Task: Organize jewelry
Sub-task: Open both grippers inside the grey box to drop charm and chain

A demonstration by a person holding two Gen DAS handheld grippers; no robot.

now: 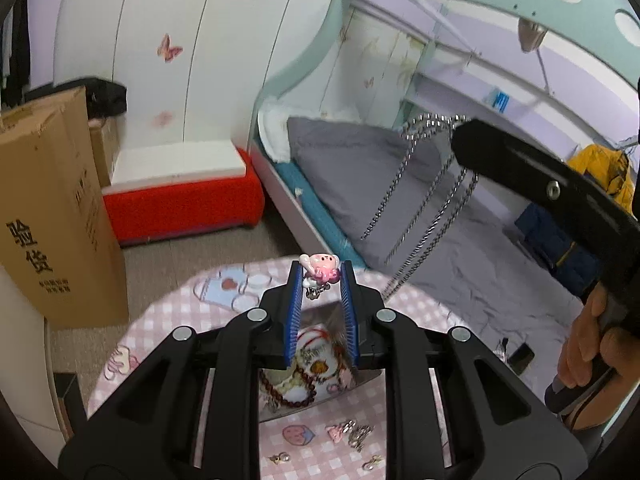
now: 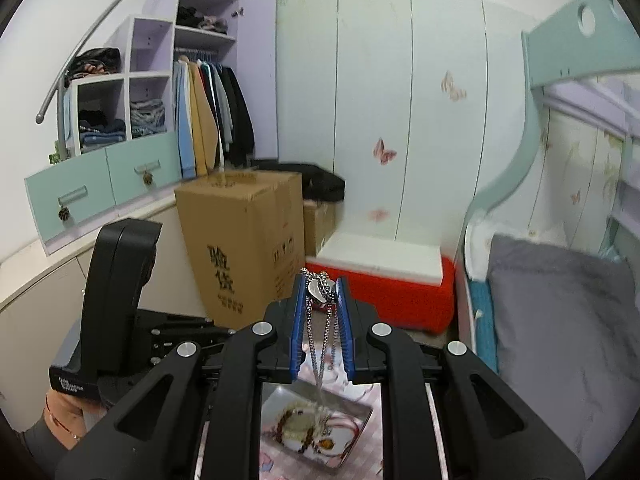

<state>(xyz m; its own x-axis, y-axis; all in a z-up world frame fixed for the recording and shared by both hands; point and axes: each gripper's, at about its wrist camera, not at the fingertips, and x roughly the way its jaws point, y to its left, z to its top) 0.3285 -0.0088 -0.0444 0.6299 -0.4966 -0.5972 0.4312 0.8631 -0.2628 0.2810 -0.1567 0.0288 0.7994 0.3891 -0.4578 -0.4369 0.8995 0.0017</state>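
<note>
My left gripper (image 1: 320,270) is shut on a pink cartoon charm (image 1: 320,268) with a small metal clasp below it, held above the table. My right gripper (image 2: 320,286) is shut on a silver chain necklace (image 2: 322,320) with a heart pendant; its loops hang down toward a metal tray (image 2: 360,408). In the left wrist view the same chain (image 1: 416,200) dangles from the right gripper's black body at upper right. The tray (image 1: 368,378) holds a dark red bead bracelet (image 1: 296,396) and red cord pieces.
The round table has a pink checked cloth (image 1: 168,320). Small earrings and a pink charm (image 1: 348,434) lie on it near me. A cardboard box (image 1: 52,216), a red bench (image 1: 180,204) and a grey bed (image 1: 360,168) stand around.
</note>
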